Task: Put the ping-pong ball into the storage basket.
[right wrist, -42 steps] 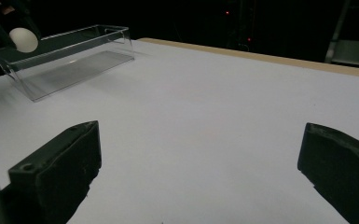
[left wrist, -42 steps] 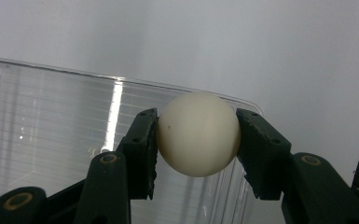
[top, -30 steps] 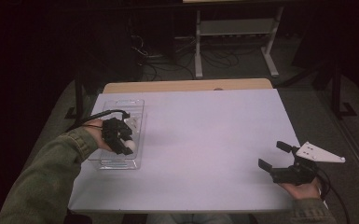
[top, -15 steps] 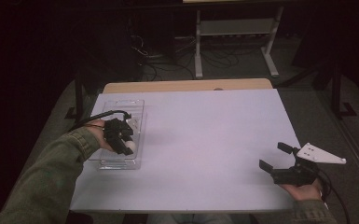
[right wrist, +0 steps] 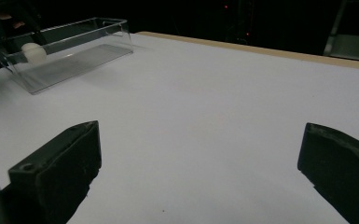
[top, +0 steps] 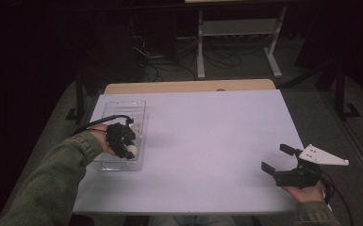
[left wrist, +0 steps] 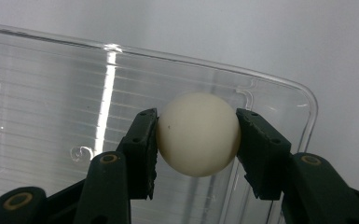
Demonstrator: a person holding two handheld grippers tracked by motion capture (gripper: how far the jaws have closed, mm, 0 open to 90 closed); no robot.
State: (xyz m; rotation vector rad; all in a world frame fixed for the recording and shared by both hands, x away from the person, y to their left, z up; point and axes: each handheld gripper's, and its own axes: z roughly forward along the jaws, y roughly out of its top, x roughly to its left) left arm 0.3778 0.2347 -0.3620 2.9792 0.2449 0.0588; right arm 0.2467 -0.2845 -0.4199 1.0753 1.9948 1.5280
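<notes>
High view: white table (top: 207, 141) with a wooden strip along its far edge, dark floor and cables beyond. Clear plastic tray (top: 122, 110) near the left edge, long side running away from the person. Left gripper (top: 125, 143) reaching in over the tray's near half, jaws clamped on a white ball (top: 132, 149) — green sleeve (top: 52, 179) trailing back to the bottom left. Right gripper (top: 277, 162) well apart, low over the table's near right corner, jaws spread wide with nothing between them, grey three-cornered plate (top: 323, 155) on top.

Left gripper view: ball (left wrist: 198, 133) squeezed between both black jaws, touching each pad (left wrist: 142, 149), held above the ribbed tray floor (left wrist: 51, 107) close to a rounded corner of the tray wall. Bare white table beyond the rim. Cannot tell whether the ball touches the floor beneath.

Right gripper view: two jaws parted at the bottom corners, plain table between them. Tray (right wrist: 74, 46) far off at the upper left, ball (right wrist: 33, 52) showing pale through its clear wall — the other gripper dark and dim behind it.
</notes>
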